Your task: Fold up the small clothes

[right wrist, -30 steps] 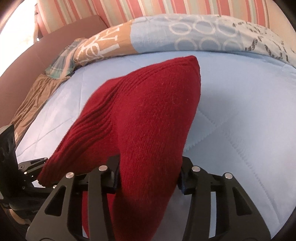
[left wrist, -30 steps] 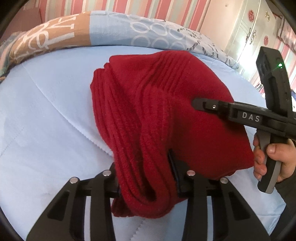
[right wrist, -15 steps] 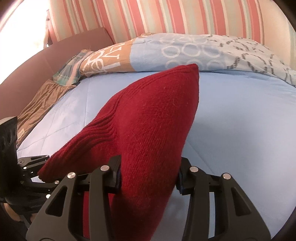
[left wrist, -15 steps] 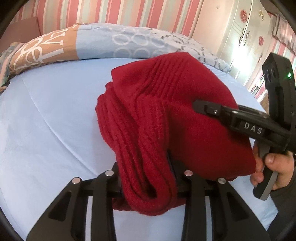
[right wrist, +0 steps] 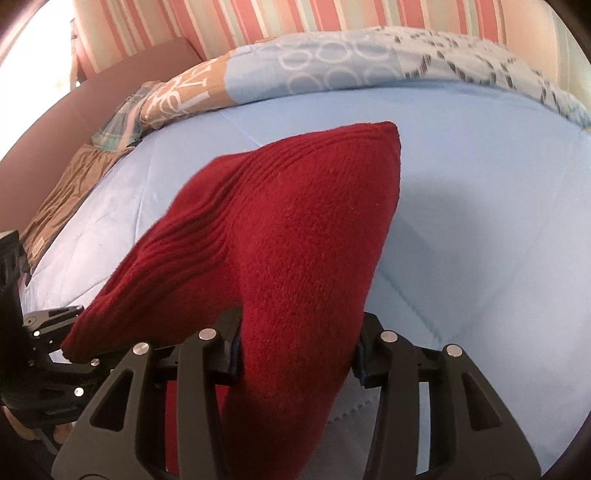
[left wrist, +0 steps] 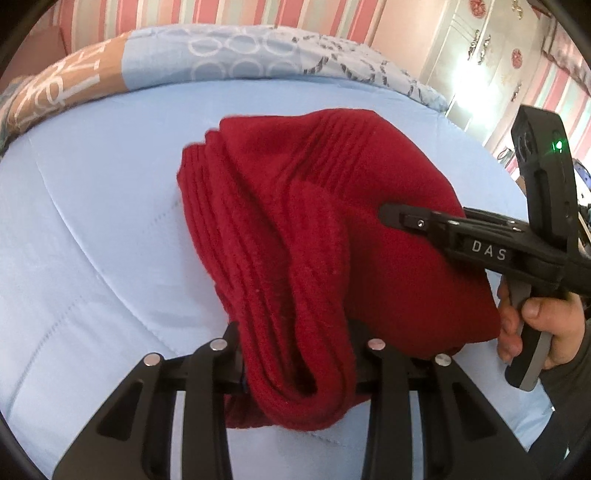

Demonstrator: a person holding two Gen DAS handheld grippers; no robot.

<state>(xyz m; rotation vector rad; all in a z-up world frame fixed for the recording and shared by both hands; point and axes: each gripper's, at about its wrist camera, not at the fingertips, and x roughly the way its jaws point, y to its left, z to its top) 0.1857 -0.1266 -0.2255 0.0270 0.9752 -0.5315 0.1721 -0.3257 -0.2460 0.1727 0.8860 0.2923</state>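
Knitwear (left wrist: 317,236), red and ribbed, bunched between both tools above the bed (left wrist: 92,229). Left tool (left wrist: 297,354) clamps a thick fold; right tool (right wrist: 297,350) clamps the opposite edge. Farther back: patterned quilt (left wrist: 236,51), striped wall (right wrist: 258,18).

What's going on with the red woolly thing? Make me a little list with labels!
item: red knit garment, bunched and partly folded
held by: left gripper and right gripper, jaws of both shut on the knit
position: held over the bed, its far end seems to rest on the sheet
surface: light blue bedsheet
behind: patterned blanket along the far edge
wall: pink striped wallpaper
fold state: not finished
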